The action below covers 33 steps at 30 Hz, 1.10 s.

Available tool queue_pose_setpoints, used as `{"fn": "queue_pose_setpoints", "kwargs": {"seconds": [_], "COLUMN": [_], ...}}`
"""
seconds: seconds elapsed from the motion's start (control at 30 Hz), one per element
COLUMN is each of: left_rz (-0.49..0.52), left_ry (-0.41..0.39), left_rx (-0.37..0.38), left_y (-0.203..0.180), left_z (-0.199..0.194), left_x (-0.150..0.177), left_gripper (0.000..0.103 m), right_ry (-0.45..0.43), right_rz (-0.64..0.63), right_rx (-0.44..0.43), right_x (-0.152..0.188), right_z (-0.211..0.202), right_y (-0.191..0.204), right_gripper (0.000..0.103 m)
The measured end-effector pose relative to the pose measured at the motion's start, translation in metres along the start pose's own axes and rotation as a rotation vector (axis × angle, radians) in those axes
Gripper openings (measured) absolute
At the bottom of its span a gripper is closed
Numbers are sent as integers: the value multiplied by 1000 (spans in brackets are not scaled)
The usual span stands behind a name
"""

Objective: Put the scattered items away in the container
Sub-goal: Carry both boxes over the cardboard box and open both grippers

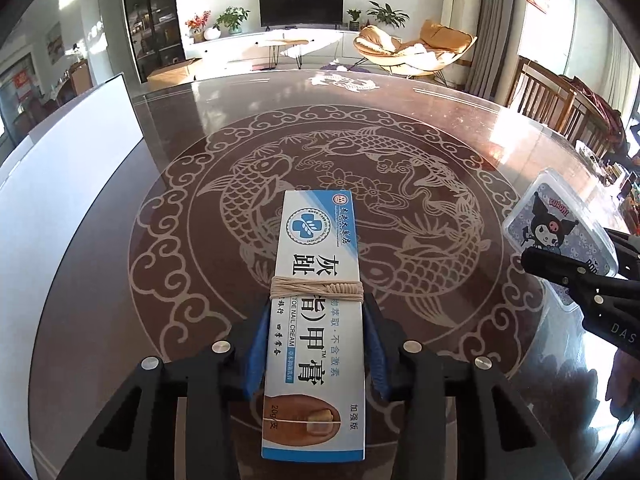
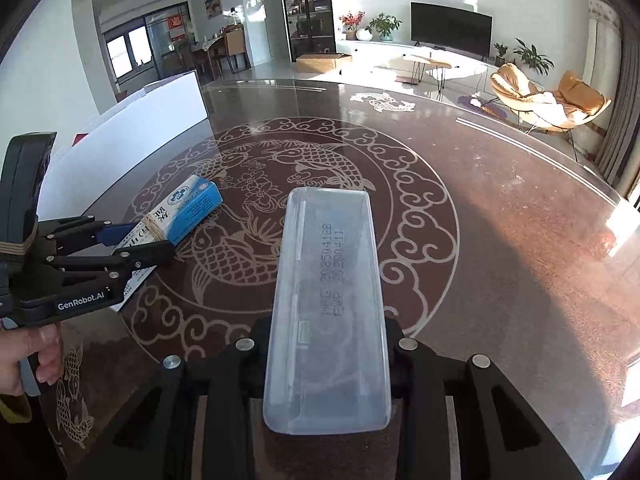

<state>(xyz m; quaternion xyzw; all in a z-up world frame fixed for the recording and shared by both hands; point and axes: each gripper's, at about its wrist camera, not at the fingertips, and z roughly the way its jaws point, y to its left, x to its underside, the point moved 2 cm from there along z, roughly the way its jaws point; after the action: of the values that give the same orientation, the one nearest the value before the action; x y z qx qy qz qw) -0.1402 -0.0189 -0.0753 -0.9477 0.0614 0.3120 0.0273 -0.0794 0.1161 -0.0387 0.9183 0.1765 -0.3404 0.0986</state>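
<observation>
The left claw (image 1: 316,344) pinches the cream box (image 1: 316,304) and the right claw (image 2: 326,360) pinches the clear case (image 2: 326,304), both above the bench (image 2: 500,240). Carrying step: next, swing both left to the white container (image 2: 132,136) beside the box and let go.

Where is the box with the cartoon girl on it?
The clear plastic case is clamped in the right gripper, above the table, right of the left gripper's cream box.

Cream box (image 1: 314,300) left of plastic case (image 2: 328,304), above table (image 2: 480,240).

Glossy brown round table (image 1: 400,104) etched with pale fish; beyond, black flat television (image 1: 301,6), tan lounge chairs (image 1: 404,50).
</observation>
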Motion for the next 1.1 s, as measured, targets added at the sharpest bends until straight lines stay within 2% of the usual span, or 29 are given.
{"fn": "queue_pose_setpoints", "kwargs": {"seconds": [0.1,0.27,0.5,0.6,0.7,0.83,0.93,1.1], "left_rz": [-66,-193,-330,-384,-434,-496,-528,-547], "left_ry": [15,-4,-99,-150,-191,-195,-158,-79], "left_rx": [40,70,24,-10,-74,-157,-201,-259], "left_y": [10,41,113,157,211,290,338,387], "left_z": [-19,-62,-139,-175,-209,-234,-229,-203], "left_x": [16,38,38,31,21,11,3,4], "left_gripper": [43,43,43,43,43,43,43,43], "right_ry": [-18,22,8,-28,-72,-104,-74,47], "right_rz": [-3,-16,-106,-153,-196,-292,-363,-438], "right_rx": [-32,-126,-296,-382,-477,-565,-584,-521], "right_x": [-3,1,-30,-64,-112,-174,-213,-246], "right_z": [-24,-31,-30,-33,-36,-29,-1,72], "right_y": [14,47,136,182,228,302,352,399], "right_gripper": [32,32,32,32,32,32,32,32]}}
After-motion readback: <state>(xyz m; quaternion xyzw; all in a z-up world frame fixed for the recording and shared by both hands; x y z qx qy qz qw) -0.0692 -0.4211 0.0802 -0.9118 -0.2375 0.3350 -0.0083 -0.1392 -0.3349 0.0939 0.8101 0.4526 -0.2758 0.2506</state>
